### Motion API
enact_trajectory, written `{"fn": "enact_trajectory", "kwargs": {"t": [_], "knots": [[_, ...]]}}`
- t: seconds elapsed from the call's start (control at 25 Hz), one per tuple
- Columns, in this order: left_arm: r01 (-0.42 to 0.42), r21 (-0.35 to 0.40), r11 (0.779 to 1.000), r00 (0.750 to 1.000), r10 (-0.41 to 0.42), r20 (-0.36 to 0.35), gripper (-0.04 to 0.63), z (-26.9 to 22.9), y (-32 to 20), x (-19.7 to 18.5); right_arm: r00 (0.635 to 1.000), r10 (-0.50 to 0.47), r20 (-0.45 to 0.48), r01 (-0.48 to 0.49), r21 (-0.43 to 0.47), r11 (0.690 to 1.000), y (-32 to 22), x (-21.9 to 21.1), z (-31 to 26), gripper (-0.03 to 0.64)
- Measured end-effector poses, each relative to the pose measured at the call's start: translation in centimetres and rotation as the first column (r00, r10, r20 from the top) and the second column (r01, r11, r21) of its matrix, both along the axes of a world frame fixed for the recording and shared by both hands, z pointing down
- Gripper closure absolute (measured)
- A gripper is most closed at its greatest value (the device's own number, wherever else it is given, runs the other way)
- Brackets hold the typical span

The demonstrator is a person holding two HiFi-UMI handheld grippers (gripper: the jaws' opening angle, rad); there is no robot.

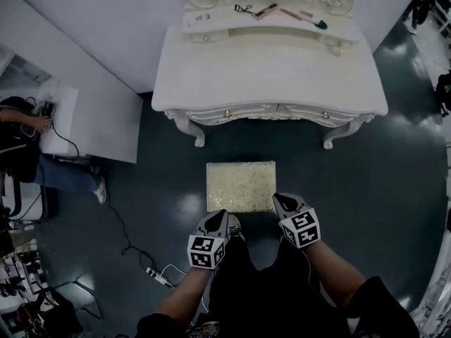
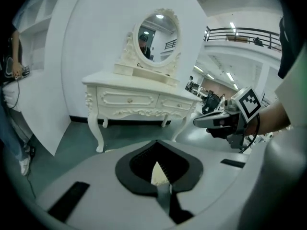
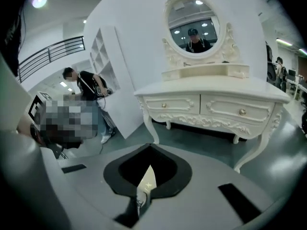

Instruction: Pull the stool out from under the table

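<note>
The stool (image 1: 240,186), with a pale cream square cushion, stands on the dark floor in front of the white dressing table (image 1: 268,76), outside its legs. My left gripper (image 1: 219,214) is at the stool's near left corner and my right gripper (image 1: 277,198) at its near right corner. In the left gripper view the left gripper (image 2: 159,169) has its dark jaws closed together with a cream sliver of cushion between them. The right gripper view shows the same for the right gripper (image 3: 146,181). The right gripper (image 2: 211,121) also appears from the side in the left gripper view.
A person (image 1: 21,139) sits at the far left beside a white panel (image 1: 77,111). A cable and plug strip (image 1: 156,274) lie on the floor to my left. An oval mirror (image 3: 193,20) tops the table; small items (image 1: 275,10) lie on its shelf.
</note>
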State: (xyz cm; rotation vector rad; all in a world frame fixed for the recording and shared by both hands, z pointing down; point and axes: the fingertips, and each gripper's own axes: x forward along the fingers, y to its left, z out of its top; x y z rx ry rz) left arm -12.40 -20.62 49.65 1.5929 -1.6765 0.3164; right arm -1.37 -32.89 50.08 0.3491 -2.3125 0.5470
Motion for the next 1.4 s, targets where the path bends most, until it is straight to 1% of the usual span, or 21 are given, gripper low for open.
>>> {"fn": "enact_trajectory", "kwargs": {"t": [0.12, 0.24, 0.32, 0.4, 0.48, 0.64, 0.76, 0.88, 1.0, 1.12, 1.28, 1.4], "knots": [[0.009, 0.054, 0.998, 1.0, -0.007, -0.028, 0.588, -5.1, -2.3, 0.8, 0.997, -0.002, 0.075, 0.002, 0.007, 1.0, -1.0, -0.4, -5.6, 0.589], [-0.002, 0.112, 0.994, 0.999, 0.008, -0.053, 0.588, -9.2, -4.2, 1.5, 0.985, 0.055, 0.164, -0.049, -0.045, 0.998, -2.2, -0.5, -10.2, 0.589], [-0.022, 0.146, 0.989, 0.998, 0.031, -0.063, 0.588, -11.5, -5.2, 2.0, 0.974, 0.077, 0.213, -0.065, -0.063, 0.996, -3.0, -0.5, -13.1, 0.589], [-0.038, 0.176, 0.984, 0.996, 0.051, -0.068, 0.588, -13.8, -6.0, 2.4, 0.965, 0.074, 0.25, -0.062, -0.054, 0.997, -3.6, -0.5, -15.9, 0.589], [-0.052, 0.205, 0.977, 0.995, 0.068, -0.069, 0.588, -16.0, -6.7, 2.6, 0.959, 0.056, 0.278, -0.051, -0.025, 0.998, -4.0, -0.5, -18.5, 0.589], [-0.084, 0.253, 0.964, 0.992, 0.106, -0.071, 0.588, -19.6, -7.4, 2.7, 0.948, 0.031, 0.316, -0.036, 0.01, 0.999, -4.0, -0.5, -22.2, 0.589], [-0.111, 0.28, 0.954, 0.986, 0.14, -0.089, 0.588, -21.5, -7.4, 3.1, 0.937, 0.028, 0.349, -0.035, 0.013, 0.999, -3.5, -0.6, -23.9, 0.589], [-0.158, 0.284, 0.946, 0.977, 0.192, -0.094, 0.588, -22.4, -7.3, 4.0, 0.928, 0.015, 0.373, -0.023, 0.017, 1.0, -2.5, -1.0, -24.8, 0.589], [-0.194, 0.295, 0.936, 0.969, 0.229, -0.09, 0.588, -23.1, -7.8, 5.3, 0.931, 0.001, 0.366, -0.009, 0.021, 1.0, -1.5, -0.9, -24.8, 0.589], [-0.247, 0.308, 0.919, 0.955, 0.284, -0.083, 0.588, -23.4, -8.6, 7.3, 0.937, -0.014, 0.35, 0.002, 0.036, 0.999, -1.1, 0.2, -24.9, 0.589], [-0.311, 0.32, 0.895, 0.934, 0.35, -0.074, 0.588, -23.5, -9.2, 9.5, 0.938, 0.014, 0.347, -0.028, 0.036, 0.999, -1.6, 1.6, -25.1, 0.589], [-0.34, 0.322, 0.884, 0.923, 0.38, -0.069, 0.588, -23.5, -9.6, 10.5, 0.938, 0.03, 0.344, -0.042, 0.029, 0.999, -1.7, 2.4, -25.0, 0.589]]}}
